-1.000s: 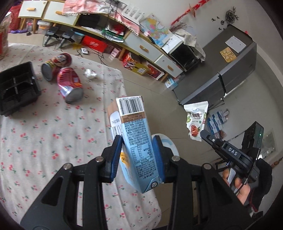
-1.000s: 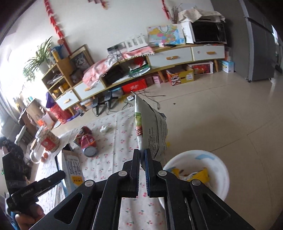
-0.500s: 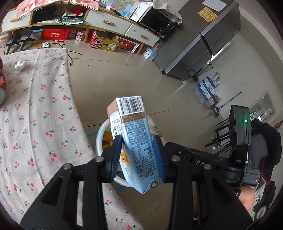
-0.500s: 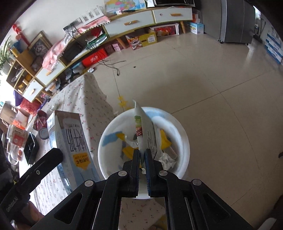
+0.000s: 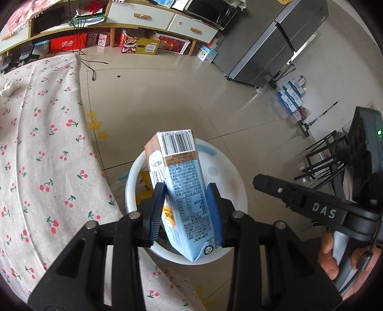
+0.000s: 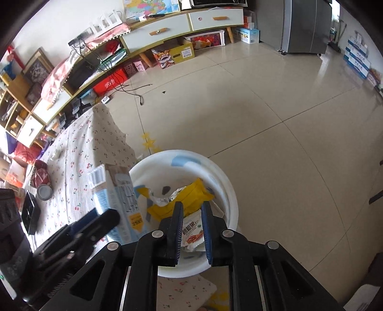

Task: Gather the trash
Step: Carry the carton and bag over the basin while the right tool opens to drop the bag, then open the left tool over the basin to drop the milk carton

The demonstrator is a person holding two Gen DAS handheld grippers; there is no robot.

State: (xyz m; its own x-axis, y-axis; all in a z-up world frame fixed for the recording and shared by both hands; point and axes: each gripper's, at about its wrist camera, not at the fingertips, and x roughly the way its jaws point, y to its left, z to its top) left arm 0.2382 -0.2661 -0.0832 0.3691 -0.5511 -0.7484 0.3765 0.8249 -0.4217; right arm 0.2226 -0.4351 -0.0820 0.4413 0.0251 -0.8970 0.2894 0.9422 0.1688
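My left gripper (image 5: 186, 210) is shut on a light blue milk carton (image 5: 184, 186) and holds it over the white trash bin (image 5: 232, 177) on the floor beside the table. The carton also shows in the right wrist view (image 6: 119, 198). My right gripper (image 6: 192, 215) is open and empty just above the bin (image 6: 227, 191). A white snack bag (image 6: 192, 232) lies in the bin below its fingers, next to a yellow wrapper (image 6: 189, 198).
The table with the cherry-print cloth (image 5: 36, 155) is to the left of the bin. Two crushed red cans (image 6: 42, 181), a crumpled white paper (image 5: 7, 89) and a black tray (image 6: 30, 213) lie on it. A grey fridge (image 5: 275, 50) and a low cabinet (image 5: 143, 16) stand behind.
My right gripper opened and dropped the snack bag into the bin. My left gripper carried the milk carton off the table to above the bin.
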